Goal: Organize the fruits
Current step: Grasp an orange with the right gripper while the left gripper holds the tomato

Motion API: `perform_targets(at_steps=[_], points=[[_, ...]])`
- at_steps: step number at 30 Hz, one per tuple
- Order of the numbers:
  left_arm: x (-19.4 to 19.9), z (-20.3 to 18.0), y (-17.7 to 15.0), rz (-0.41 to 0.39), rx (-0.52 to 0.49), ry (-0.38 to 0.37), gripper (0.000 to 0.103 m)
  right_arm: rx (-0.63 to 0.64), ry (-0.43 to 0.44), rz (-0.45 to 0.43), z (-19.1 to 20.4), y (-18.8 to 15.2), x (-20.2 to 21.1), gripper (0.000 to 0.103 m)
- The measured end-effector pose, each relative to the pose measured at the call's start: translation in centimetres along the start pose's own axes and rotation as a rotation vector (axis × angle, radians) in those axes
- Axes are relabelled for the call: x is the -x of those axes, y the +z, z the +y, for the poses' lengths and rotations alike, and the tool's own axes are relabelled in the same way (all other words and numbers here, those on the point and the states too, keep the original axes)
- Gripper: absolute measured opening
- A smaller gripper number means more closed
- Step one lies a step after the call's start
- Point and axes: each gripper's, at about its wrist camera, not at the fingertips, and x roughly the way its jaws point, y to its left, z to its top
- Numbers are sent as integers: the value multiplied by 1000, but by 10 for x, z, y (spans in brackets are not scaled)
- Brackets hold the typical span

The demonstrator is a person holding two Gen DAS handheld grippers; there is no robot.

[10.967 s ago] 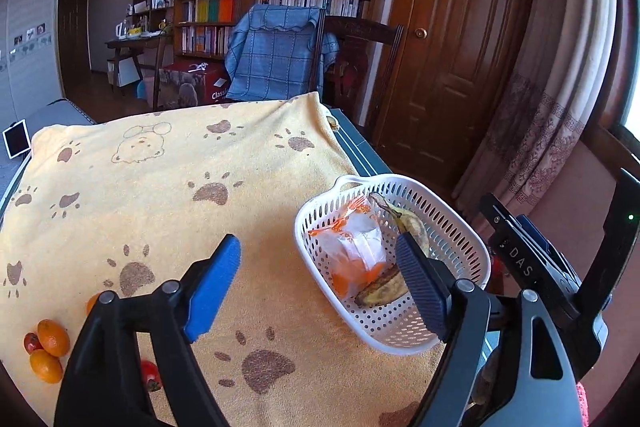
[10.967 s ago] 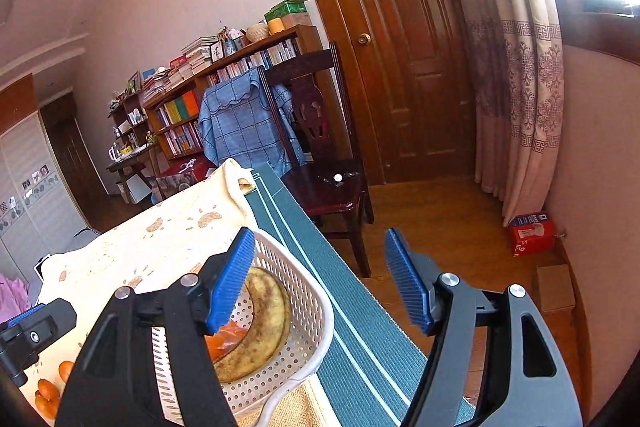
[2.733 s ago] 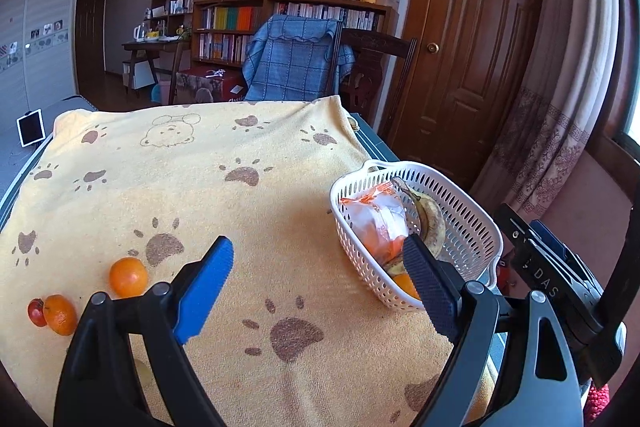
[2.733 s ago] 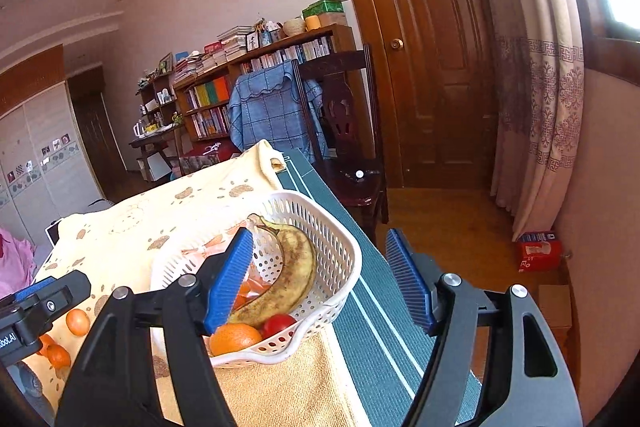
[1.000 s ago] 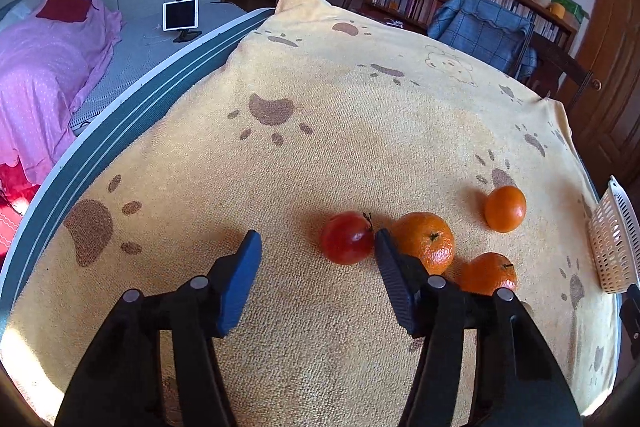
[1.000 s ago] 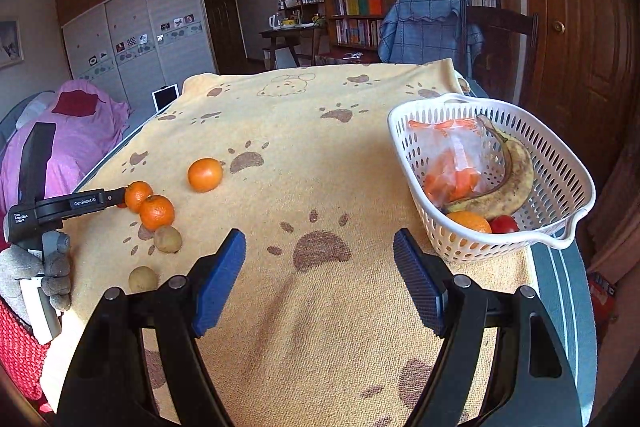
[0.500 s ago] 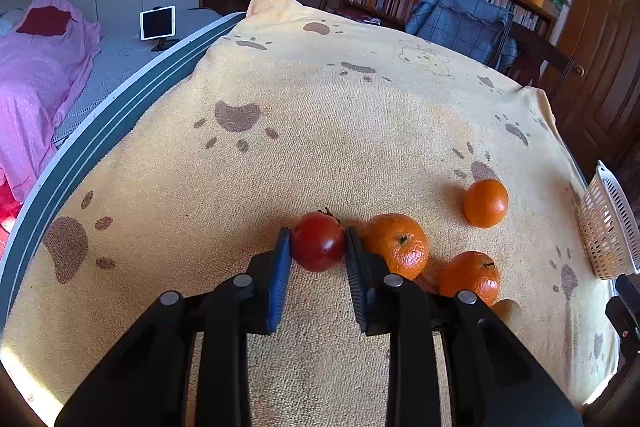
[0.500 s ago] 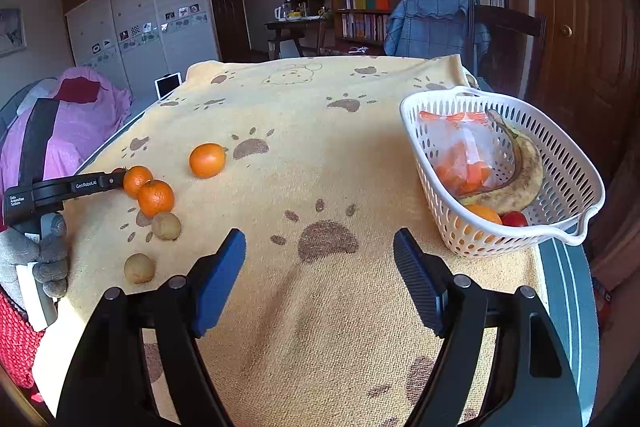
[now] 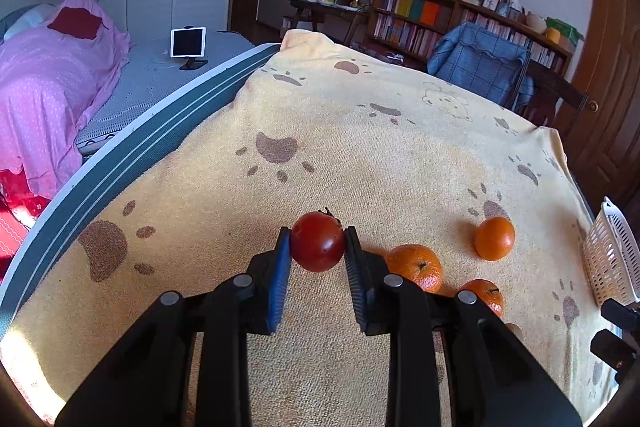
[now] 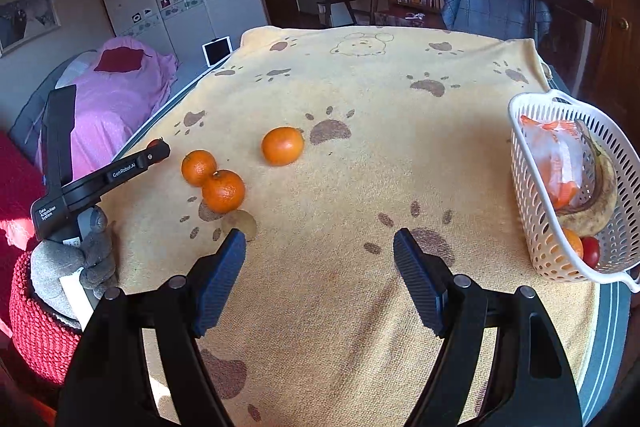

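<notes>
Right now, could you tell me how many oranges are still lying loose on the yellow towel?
3. Two oranges touch each other near the left gripper: one behind, one in front. A third sits apart, toward the basket. None seems hidden.

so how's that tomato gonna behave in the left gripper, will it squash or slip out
The tomato looks smooth and glossy, so it could slip between the flat pads of the left gripper. It is held only at two points across its width, so it may rotate. It shows no visible denting, but the skin is probably soft; squeezing harder risks bruising. Being round, it would likely roll if dropped.
</notes>
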Motion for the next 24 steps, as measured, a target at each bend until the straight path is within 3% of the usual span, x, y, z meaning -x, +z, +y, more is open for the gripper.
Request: perform_targets(at_steps=[7, 13, 18, 24], points=[[0, 1, -1, -2, 6, -3, 27, 107, 61, 43, 50, 21, -39, 78], [-5, 8, 0, 17, 53, 11, 27, 156, 59, 86, 73, 31, -72, 76], [-8, 10, -2, 31, 62, 10, 27, 164, 58, 137, 80, 31, -96, 51], [-9, 9, -3, 33, 59, 5, 27, 159, 61, 148, 78, 30, -105, 42]])
